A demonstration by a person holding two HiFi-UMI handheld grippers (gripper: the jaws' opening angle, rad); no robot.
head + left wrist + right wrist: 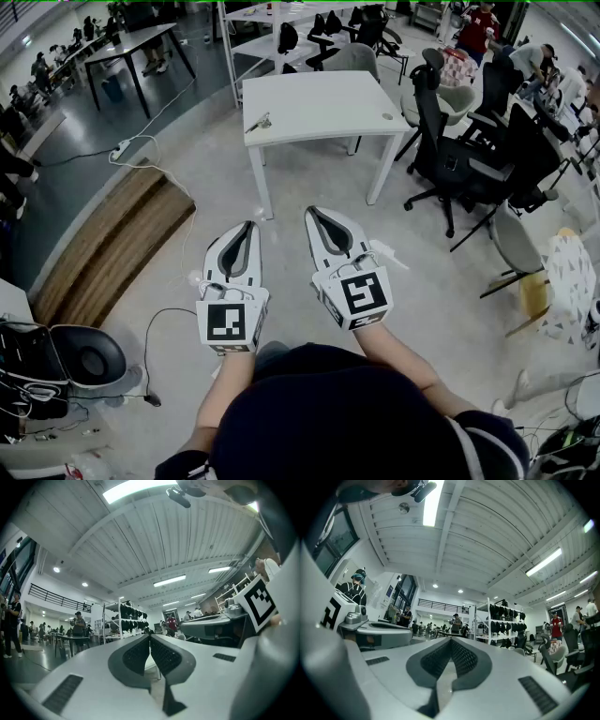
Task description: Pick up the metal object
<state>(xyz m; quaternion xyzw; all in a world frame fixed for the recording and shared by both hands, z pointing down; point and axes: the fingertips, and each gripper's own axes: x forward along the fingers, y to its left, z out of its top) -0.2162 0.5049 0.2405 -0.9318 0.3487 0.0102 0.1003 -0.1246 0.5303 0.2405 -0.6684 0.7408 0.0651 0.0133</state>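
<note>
A white table (319,103) stands at twelve o'clock on the grey floor (216,173), black office chairs (450,159) crowd at two, a wooden step (108,246) lies at nine, under strip lights (432,503).

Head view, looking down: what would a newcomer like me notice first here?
Two white hand-held tools sit in the lower middle: the left gripper and right gripper, side by side, fingers closed and empty, each carrying a black-and-white marker cube. Beyond them stands a white table with a small metal object near its front left corner. Black office chairs crowd its right side.
</note>
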